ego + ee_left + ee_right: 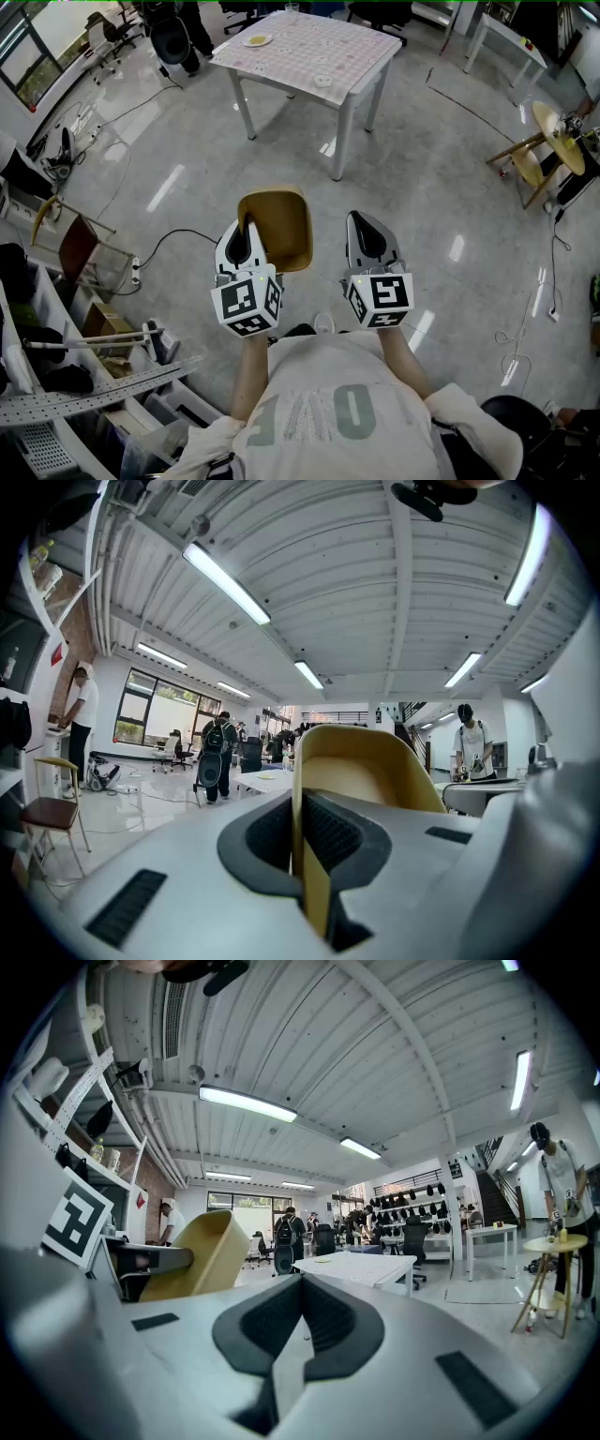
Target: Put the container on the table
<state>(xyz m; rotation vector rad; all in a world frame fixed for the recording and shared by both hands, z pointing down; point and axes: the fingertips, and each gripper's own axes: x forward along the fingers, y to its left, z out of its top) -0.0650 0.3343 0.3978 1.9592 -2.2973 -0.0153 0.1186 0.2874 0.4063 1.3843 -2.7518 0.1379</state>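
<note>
My left gripper [246,240] is shut on the near rim of a tan, squarish container [279,225], which I carry in the air well above the floor. In the left gripper view the container's wall [361,780] stands pinched between the dark pads. My right gripper [367,238] is shut with nothing in it, just right of the container; in the right gripper view the container [192,1255] shows at the left. The white table with a patterned cloth [309,47] stands ahead of me, a few steps off.
On the table lie a small plate [256,40] and a small dish [322,82]. Shelving with clutter [66,375] runs along my left, cables [159,246] trail on the floor, and a wooden stand [548,150] is at the right. People stand in the far room.
</note>
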